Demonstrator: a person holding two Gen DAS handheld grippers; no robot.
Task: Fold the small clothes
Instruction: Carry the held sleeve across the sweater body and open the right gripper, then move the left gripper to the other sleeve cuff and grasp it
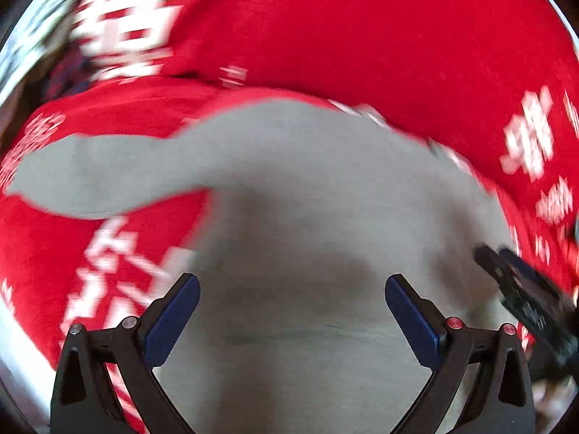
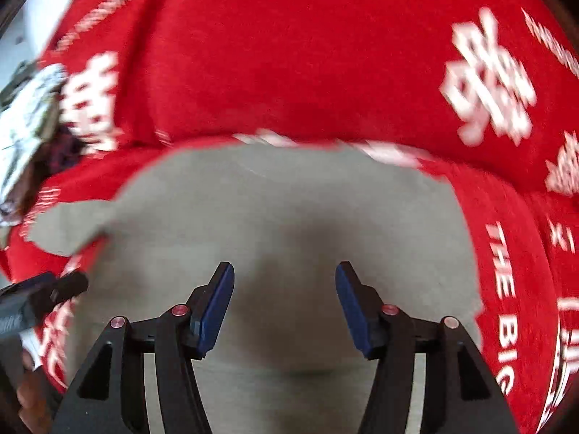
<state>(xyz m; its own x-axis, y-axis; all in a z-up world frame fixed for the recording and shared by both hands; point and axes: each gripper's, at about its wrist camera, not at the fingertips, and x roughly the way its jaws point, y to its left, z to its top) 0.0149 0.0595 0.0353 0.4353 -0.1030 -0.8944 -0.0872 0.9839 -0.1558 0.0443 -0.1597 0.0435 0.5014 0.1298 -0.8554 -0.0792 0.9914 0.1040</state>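
A small grey garment point(image 1: 289, 188) lies spread flat on a red cloth with white lettering point(image 1: 343, 36); one sleeve point(image 1: 90, 177) stretches out to the left. My left gripper point(image 1: 292, 282) hangs above the grey fabric, jaws wide apart, nothing between its blue pads point(image 1: 177, 318). In the right wrist view the same grey garment point(image 2: 275, 209) fills the middle, its sleeve point(image 2: 68, 228) at the left. My right gripper point(image 2: 284, 271) is open over it, with nothing between the pads point(image 2: 217, 311). Each gripper shows at the edge of the other's view: the right gripper point(image 1: 524, 289), the left gripper point(image 2: 39, 300).
The red cloth point(image 2: 325, 54) covers the surface all around the garment. A white and dark patterned object point(image 2: 29, 119) lies past the cloth's left edge. Both views are blurred by motion.
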